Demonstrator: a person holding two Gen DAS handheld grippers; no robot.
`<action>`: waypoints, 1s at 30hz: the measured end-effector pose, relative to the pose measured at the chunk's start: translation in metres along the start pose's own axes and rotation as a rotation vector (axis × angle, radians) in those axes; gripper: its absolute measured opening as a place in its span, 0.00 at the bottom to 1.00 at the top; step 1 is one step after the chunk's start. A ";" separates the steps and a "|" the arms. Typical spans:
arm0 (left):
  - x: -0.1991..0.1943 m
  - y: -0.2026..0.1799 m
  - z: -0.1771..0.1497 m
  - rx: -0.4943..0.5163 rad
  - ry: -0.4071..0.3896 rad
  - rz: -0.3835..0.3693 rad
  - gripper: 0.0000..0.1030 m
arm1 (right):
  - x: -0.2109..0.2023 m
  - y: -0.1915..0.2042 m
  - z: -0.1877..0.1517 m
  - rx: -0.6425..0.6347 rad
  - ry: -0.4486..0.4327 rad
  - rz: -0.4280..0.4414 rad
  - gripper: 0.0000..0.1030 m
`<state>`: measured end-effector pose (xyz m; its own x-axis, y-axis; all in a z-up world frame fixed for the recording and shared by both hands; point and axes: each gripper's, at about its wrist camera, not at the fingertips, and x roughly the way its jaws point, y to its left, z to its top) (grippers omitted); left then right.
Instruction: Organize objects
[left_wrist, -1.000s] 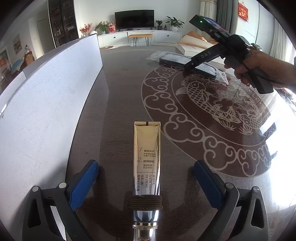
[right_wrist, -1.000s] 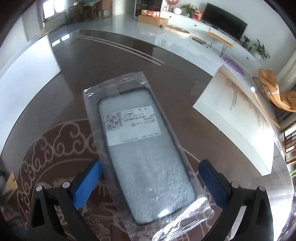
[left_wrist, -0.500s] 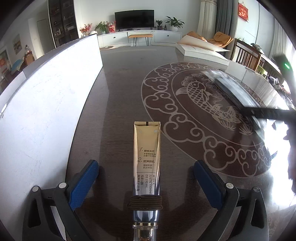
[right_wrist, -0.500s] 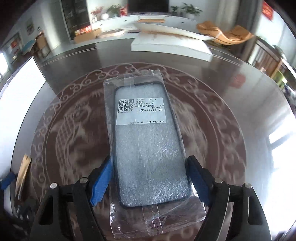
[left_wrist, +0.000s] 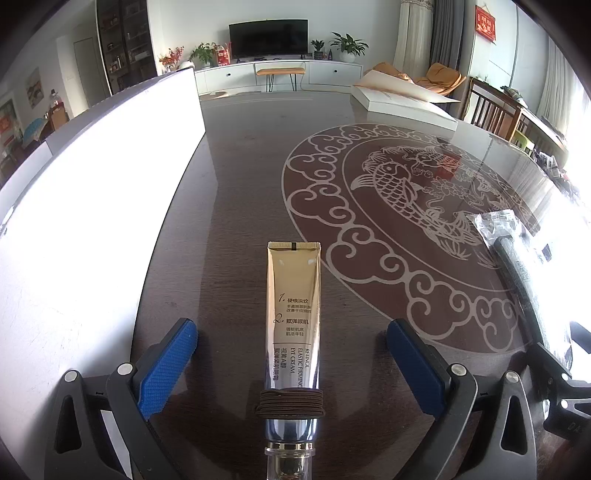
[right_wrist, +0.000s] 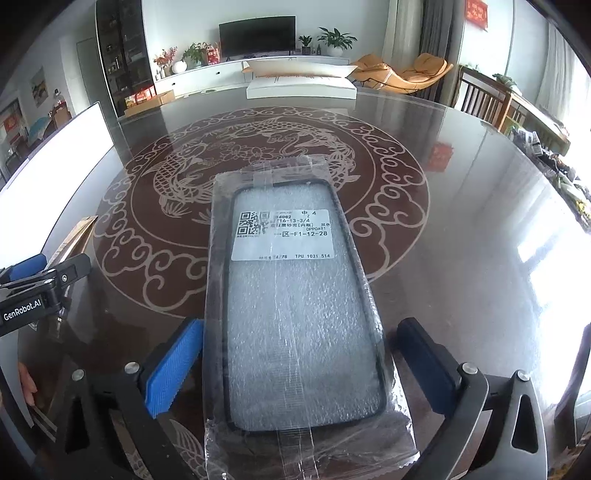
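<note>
Currently the right tongs (right_wrist: 295, 369) stand apart; their pads have just been opening and clear the bagged phone case (right_wrist: 295, 314) lying flat between them on the counter (right_wrist: 461, 221). The case's long axis runs along the tongs' line, its label end pointing away. The left tongs (left_wrist: 291, 369) are also apart, with a gold cream tube (left_wrist: 293, 317) lying untouched between them, crimped end pointing away, long axis parallel to the fingers.
</note>
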<state>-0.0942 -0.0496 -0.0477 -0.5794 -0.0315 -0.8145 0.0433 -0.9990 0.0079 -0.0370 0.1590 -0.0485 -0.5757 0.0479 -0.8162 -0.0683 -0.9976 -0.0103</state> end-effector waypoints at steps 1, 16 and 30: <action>0.000 0.000 0.000 0.000 0.000 0.000 1.00 | -0.001 -0.001 0.002 0.000 0.000 0.000 1.00; 0.000 0.000 0.000 0.001 0.000 0.000 1.00 | 0.000 -0.001 0.002 0.000 0.000 0.000 1.00; 0.000 0.000 0.000 0.001 -0.001 0.000 1.00 | -0.001 -0.001 0.003 0.000 0.000 -0.001 1.00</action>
<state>-0.0943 -0.0497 -0.0477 -0.5799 -0.0310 -0.8141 0.0422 -0.9991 0.0080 -0.0388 0.1600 -0.0463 -0.5758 0.0485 -0.8162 -0.0684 -0.9976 -0.0111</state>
